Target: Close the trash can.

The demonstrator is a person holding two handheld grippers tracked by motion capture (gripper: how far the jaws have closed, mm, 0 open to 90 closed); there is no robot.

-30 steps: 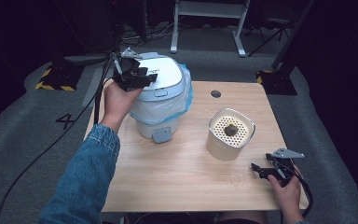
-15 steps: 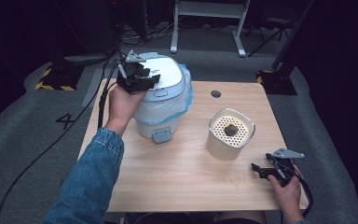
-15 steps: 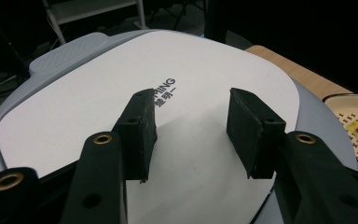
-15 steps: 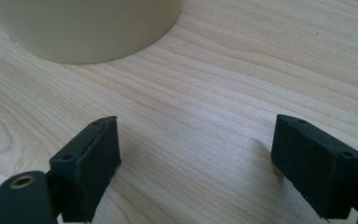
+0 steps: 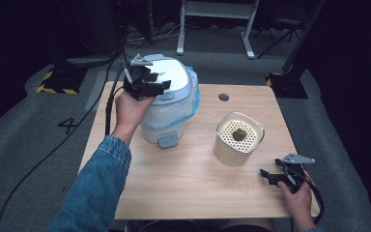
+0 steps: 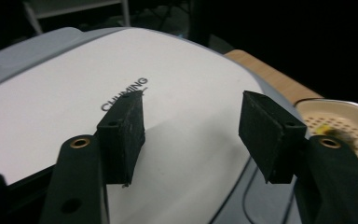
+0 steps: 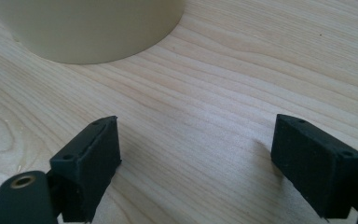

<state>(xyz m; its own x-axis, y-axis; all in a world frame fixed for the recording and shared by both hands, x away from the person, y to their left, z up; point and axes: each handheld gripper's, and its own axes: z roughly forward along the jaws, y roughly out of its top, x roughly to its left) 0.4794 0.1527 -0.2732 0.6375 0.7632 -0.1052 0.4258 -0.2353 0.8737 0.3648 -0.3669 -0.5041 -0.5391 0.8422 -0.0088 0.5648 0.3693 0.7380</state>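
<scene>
A white lidded bin (image 5: pixel 171 104) with a blue bag liner stands at the table's back left; its white lid (image 6: pixel 65 107) carries grey lettering. My left gripper (image 5: pixel 157 86) hovers open just above that lid, its pads (image 6: pixel 123 135) apart with nothing between them. A cream canister (image 5: pixel 238 139) with a perforated top and a dark lump on it stands right of centre; its wall (image 7: pixel 88 28) rises ahead of the right gripper. My right gripper (image 5: pixel 266 175) rests open low over the wood at the front right, empty.
The wooden table (image 5: pixel 183 183) has a round cable hole (image 5: pixel 223 97) near its back edge. Black cables trail off the left side to the floor. A white desk frame (image 5: pixel 212 24) stands beyond the table.
My left gripper has shifted a little to the right and forward over the bin's lid. The right gripper has stayed put.
</scene>
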